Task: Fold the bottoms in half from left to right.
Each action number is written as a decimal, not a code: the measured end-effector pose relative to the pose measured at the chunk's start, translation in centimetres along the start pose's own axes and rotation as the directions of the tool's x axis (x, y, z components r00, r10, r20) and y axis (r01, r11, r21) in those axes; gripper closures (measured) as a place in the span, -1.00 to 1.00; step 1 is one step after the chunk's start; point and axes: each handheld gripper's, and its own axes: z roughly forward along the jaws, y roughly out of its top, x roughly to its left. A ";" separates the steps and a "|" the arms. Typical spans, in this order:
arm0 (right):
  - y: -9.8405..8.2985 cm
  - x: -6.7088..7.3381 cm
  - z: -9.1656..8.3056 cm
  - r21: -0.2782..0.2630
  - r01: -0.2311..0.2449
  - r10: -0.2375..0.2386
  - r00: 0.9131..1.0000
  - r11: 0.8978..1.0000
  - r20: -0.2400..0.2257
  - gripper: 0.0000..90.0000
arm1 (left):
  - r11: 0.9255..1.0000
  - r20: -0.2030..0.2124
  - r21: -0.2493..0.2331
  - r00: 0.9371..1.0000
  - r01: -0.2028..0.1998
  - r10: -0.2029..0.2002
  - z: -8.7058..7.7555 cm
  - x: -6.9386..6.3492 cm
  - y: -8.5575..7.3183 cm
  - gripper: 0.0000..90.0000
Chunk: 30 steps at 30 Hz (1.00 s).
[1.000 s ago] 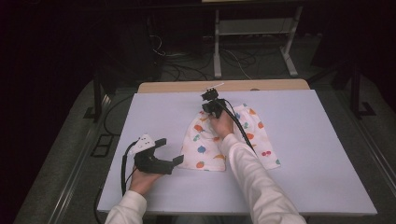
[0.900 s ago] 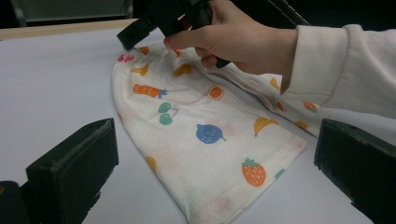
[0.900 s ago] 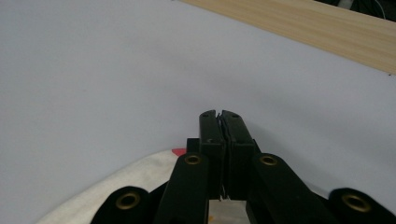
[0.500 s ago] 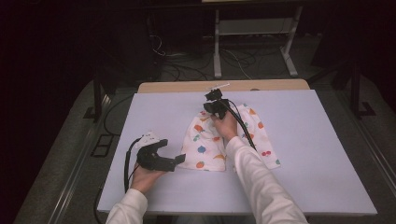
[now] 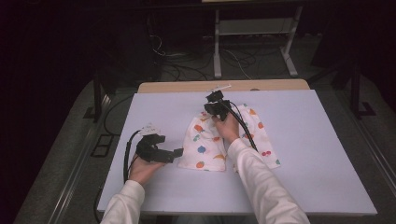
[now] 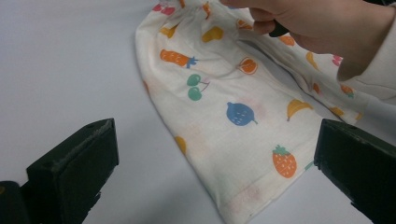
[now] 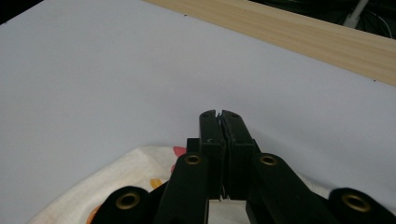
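Observation:
A white cloth (image 5: 205, 144) printed with coloured fruit lies flat in the middle of the white table (image 5: 308, 154). My right gripper (image 5: 214, 98) sits at the cloth's far edge, where the fabric gathers. In the right gripper view its jaws (image 7: 219, 114) are pressed shut, their tips reach past the cloth's (image 7: 126, 172) edge, and fabric lies round their base. My left gripper (image 5: 176, 153) rests low beside the cloth's near left corner. In the left gripper view it (image 6: 215, 133) stands wide open facing the cloth (image 6: 224, 107). A hand (image 6: 322, 23) covers the cloth's far part.
A wooden strip (image 5: 224, 86) borders the table's far edge, also seen in the right gripper view (image 7: 317, 37). Beyond it, cables (image 5: 187, 65) and a metal stand (image 5: 254, 28) are on the dark floor. Bare white table lies right of the cloth.
The left gripper has slid a little to the right, closer to the cloth's near left corner. The right gripper has stayed at the cloth's far edge.

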 end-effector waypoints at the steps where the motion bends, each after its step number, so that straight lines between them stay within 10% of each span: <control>1: 0.0 0.0 0.0 -0.002 -0.002 0.002 1.000 1.000 -0.001 0.93 | 1.000 0.000 0.009 1.000 0.003 -0.003 0.0 0.1 0.0 -1.00; 30: -0.3 -0.2 -0.7 -0.014 -0.001 0.001 1.000 1.000 0.022 0.93 | 0.980 0.046 0.158 0.990 0.125 -0.134 1.2 0.0 -1.5 -0.90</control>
